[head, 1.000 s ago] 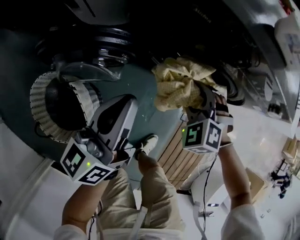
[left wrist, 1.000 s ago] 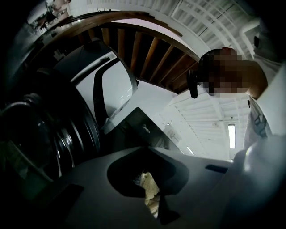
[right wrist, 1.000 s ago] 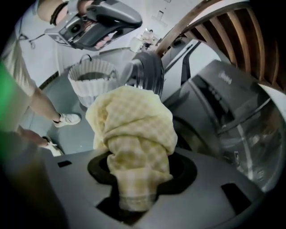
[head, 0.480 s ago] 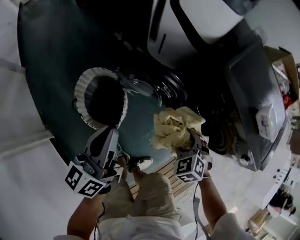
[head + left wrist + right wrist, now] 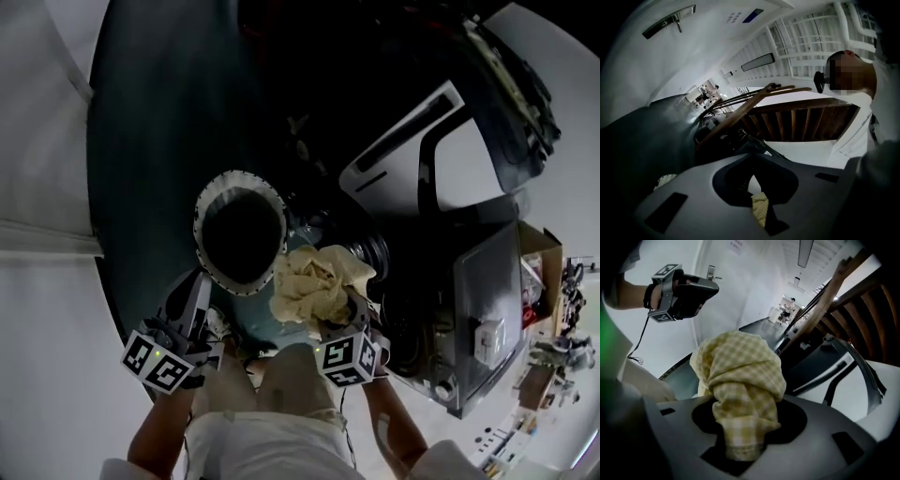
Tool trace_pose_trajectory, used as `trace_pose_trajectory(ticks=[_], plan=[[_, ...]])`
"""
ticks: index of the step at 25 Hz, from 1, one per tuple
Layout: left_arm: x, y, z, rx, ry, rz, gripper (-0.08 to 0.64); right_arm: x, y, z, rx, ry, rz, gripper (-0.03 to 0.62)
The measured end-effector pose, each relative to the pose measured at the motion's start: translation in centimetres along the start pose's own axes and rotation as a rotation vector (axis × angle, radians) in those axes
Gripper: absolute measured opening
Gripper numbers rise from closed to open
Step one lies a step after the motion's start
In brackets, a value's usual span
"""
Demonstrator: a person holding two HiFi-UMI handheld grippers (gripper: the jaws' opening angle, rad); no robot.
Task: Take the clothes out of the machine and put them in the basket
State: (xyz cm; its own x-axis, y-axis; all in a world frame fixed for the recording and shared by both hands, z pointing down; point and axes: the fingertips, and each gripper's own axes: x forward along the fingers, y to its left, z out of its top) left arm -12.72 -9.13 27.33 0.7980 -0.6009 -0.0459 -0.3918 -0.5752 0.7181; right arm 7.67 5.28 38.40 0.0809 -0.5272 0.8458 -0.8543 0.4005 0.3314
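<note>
right claw (image 5: 740,446) clamped tight on the yellow check cloth (image 5: 740,376), narrow grip, fabric bunched in a ball above the pinch and a short tail hanging below it. in the head view the cloth (image 5: 314,284) sits just beside the basket (image 5: 200,234), at the rim edge on the machine side, bundle overlapping the rim a bit; height over the rim can't tell. right claw (image 5: 342,317) is on the side of the cloth away from the basket.

left claw (image 5: 754,187) drawn in to a thin slit. a sliver of yellow check shows in the slit, can't tell if it is pinched or just seen beyond. head view puts the left claw (image 5: 192,298) at the basket's near rim, apart from the cloth bundle.

basket mouth round, open, dark inside, white ribbed rim. dark floor (image 5: 150,141) spreads beyond the basket's far and left sides. machine (image 5: 469,178) and dark gear crowd the basket's right side, close behind the cloth. person's knees (image 5: 281,375) just below the basket, between both claws.
</note>
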Motion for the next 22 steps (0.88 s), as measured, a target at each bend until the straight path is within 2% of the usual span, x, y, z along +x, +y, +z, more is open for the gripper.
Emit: trace_pose_trajectory(ticks=[4, 9, 11, 17, 22], plan=[[0.2, 2.0, 2.6, 0.004, -0.050, 0.043, 0.012, 2.9, 1.0, 4.5, -0.050, -0.041, 0.072, 0.227], [0.3, 4.7, 2.6, -0.005, -0.115, 0.156, 0.012, 8.1, 2.5, 7.6, -0.116, -0.101, 0.168, 0.227], [0.6, 5.1, 2.2, -0.006, -0.137, 0.195, 0.012, 10.2, 3.0, 8.4, -0.169, -0.111, 0.213, 0.227], [1.2, 7.5, 0.6, -0.002, -0.194, 0.290, 0.012, 17.0, 5.4, 9.2, -0.330, -0.146, 0.318, 0.229], [1.0, 9.3, -1.4, -0.027, -0.232, 0.360, 0.012, 22.2, 7.7, 7.7, -0.479, -0.135, 0.386, 0.229]])
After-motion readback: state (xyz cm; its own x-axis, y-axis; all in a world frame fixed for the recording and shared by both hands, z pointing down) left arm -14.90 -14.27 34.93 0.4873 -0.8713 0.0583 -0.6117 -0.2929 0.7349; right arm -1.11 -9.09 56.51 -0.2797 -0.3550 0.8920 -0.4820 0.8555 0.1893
